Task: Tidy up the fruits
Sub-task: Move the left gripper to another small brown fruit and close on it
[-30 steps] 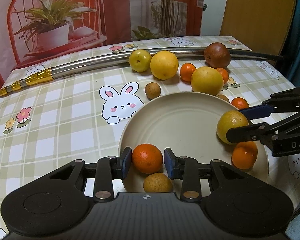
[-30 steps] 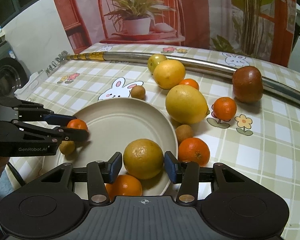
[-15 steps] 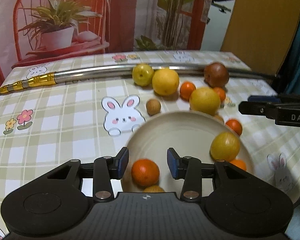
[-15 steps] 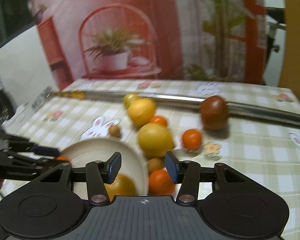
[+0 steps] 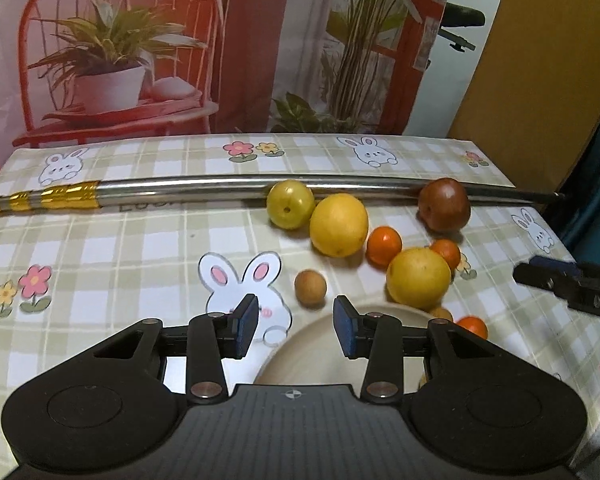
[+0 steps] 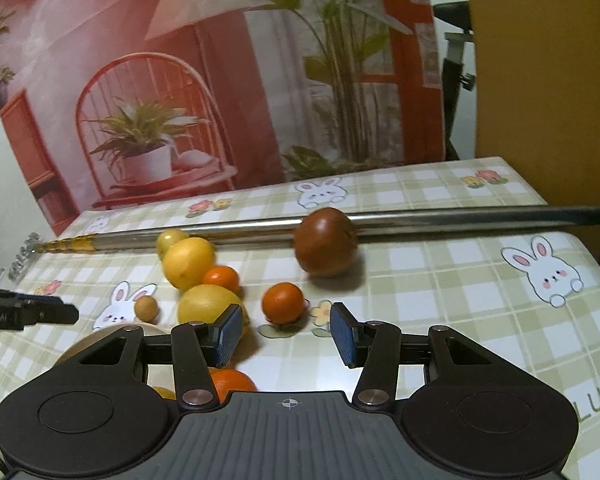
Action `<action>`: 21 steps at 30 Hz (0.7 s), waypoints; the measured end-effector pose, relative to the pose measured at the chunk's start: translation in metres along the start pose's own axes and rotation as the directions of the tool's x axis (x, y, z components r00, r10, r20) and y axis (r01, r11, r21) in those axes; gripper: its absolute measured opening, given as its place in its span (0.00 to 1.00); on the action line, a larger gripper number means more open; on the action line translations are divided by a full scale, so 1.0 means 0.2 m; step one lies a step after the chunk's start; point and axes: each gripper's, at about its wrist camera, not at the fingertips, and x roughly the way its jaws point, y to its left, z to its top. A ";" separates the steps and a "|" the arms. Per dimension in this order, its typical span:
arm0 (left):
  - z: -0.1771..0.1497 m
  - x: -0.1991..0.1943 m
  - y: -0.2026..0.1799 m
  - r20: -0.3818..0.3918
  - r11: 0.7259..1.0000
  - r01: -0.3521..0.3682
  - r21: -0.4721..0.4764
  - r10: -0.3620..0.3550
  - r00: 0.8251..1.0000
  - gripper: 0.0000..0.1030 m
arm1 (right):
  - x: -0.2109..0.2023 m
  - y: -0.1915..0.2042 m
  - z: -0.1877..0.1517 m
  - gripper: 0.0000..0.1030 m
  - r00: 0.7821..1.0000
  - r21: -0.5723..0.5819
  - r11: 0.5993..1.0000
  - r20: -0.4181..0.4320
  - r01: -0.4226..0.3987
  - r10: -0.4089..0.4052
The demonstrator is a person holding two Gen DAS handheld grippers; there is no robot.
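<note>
- Left wrist view: the left tool [image 5: 295, 330] hangs over the near side of the desk [image 5: 120, 248] with its blue pads spread apart and nothing between them.
- Just beyond and below those pads, the pale plate [image 5: 312, 354] shows only its far rim; whatever lies on it is hidden by the tool body.
- A small brown fruit [image 5: 310, 288] sits just past the plate's rim, beside the printed rabbit [image 5: 242, 284] on the checked cloth.
- Farther back, a green-yellow fruit [image 5: 290, 204] touches the long metal pole [image 5: 204, 190], and a large yellow citrus [image 5: 339, 225] rests against that fruit.
- A second yellow citrus [image 5: 418, 278] sits by the plate's far right edge, with a tangerine [image 5: 384, 245] between the two citrus and another tangerine [image 5: 445, 252] behind it.
- A dark red-brown fruit [image 5: 444, 204] lies against the pole, to the right.
- The right tool [image 5: 540, 276] pokes in from the right edge, above the cloth; its tip alone shows.
- Right wrist view: the right tool [image 6: 286, 332] is released, pads wide, gripping nothing, over bare cloth.
- A tangerine [image 6: 283, 303] sits just ahead of the gap, and the dark red-brown fruit [image 6: 326, 246] lies farther back, against the pole [image 6: 460, 218].
- The yellow citrus [image 6: 208, 306] sits by the left pad; the plate's [image 6: 96, 338] edge peeks out at lower left.
- An orange fruit [image 6: 230, 384] shows close under the tool body.
</note>
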 end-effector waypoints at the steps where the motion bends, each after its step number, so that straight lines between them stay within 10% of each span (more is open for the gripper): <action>1: 0.02 0.02 0.00 -0.005 1.000 -0.001 -0.004 0.001 1.000 0.42 | 0.00 -0.01 -0.01 0.44 1.000 0.005 1.000 -0.002 0.003 -0.003; 21: 0.10 0.40 0.06 -0.119 0.984 0.042 -0.173 -0.064 0.991 0.41 | 0.04 -0.05 -0.04 0.44 1.000 0.055 0.998 -0.020 0.006 -0.005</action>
